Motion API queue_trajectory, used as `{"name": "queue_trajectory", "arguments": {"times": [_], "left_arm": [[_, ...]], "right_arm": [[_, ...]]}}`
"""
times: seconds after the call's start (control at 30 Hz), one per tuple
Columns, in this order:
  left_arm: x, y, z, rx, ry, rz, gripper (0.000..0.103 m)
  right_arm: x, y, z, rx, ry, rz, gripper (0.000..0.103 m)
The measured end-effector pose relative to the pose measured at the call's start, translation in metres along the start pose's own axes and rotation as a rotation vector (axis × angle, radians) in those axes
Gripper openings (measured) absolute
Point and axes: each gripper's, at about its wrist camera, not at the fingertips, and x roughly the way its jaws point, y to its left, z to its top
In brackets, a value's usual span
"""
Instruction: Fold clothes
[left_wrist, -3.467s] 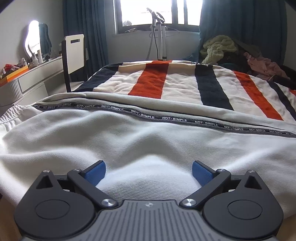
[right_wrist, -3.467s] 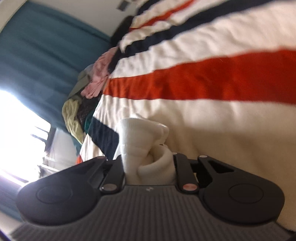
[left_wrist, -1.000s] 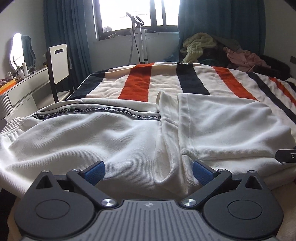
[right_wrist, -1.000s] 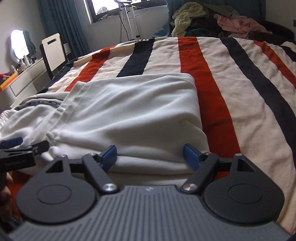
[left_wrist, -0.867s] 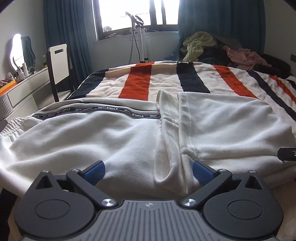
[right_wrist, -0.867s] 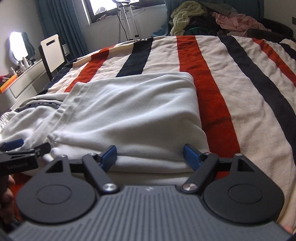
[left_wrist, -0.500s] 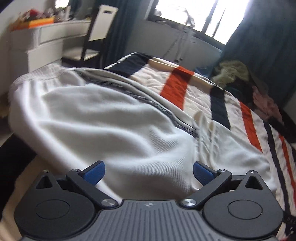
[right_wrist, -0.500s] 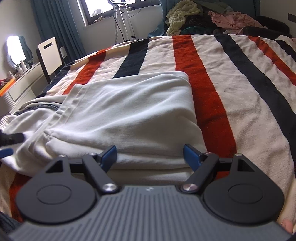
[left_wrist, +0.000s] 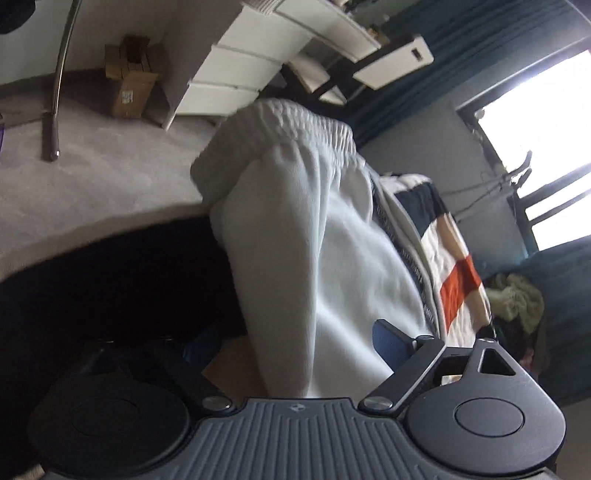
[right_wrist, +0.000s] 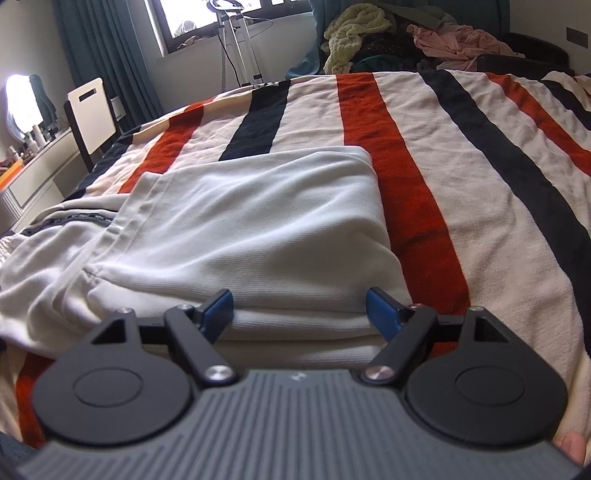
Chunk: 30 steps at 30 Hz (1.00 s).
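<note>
Compared with half a second ago, the left gripper (left_wrist: 291, 347) is now rolled sharply onto its side and carried toward the left edge of the bed (right_wrist: 461, 155), where the elastic waistband (left_wrist: 280, 125) of the white trousers (right_wrist: 258, 221) is seen hanging over that edge above the floor (left_wrist: 92, 177). Its jaws are spread wide with trouser cloth lying loosely between them, nothing being pinched. The right gripper (right_wrist: 301, 308) is kept almost unmoved, jaws wide apart and empty, at the near edge of the folded leg section, which is laid across the striped cover.
</note>
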Motion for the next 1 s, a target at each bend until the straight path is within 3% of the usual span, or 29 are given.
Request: {"name": "queue_trajectory", "arguments": {"times": [0.07, 0.13, 0.23, 0.33, 0.5, 0.57, 0.67, 0.8, 1.0], "left_arm": [[0.0, -0.009, 0.006, 0.091, -0.091, 0.047, 0.064], [0.008, -0.019, 0.008, 0.174, -0.138, 0.097, 0.064], [0.029, -0.019, 0.014, 0.141, -0.123, 0.131, 0.064], [0.04, -0.022, 0.022, 0.178, -0.182, 0.175, 0.059], [0.038, -0.047, 0.025, 0.256, -0.281, 0.193, 0.02], [0.028, -0.072, 0.017, 0.364, -0.359, 0.194, 0.015], [0.002, -0.121, -0.007, 0.533, -0.511, 0.164, 0.014], [-0.037, -0.183, -0.04, 0.635, -0.652, 0.044, 0.014], [-0.067, -0.279, -0.122, 0.71, -0.757, -0.149, 0.013]], "right_arm": [[0.001, 0.003, 0.001, -0.01, -0.007, -0.009, 0.081], [0.003, 0.005, 0.002, -0.024, -0.011, -0.015, 0.081], [0.006, 0.007, 0.001, -0.04, -0.009, -0.024, 0.081], [0.007, 0.006, 0.0, -0.045, -0.007, -0.022, 0.081], [0.01, 0.004, -0.001, -0.042, -0.006, -0.016, 0.082], [0.009, 0.003, 0.0, -0.029, -0.007, -0.009, 0.082], [0.008, 0.001, 0.002, -0.009, -0.009, 0.003, 0.082], [0.002, -0.009, 0.006, 0.083, -0.023, 0.052, 0.083], [-0.018, -0.054, 0.014, 0.268, -0.098, 0.024, 0.081]]}}
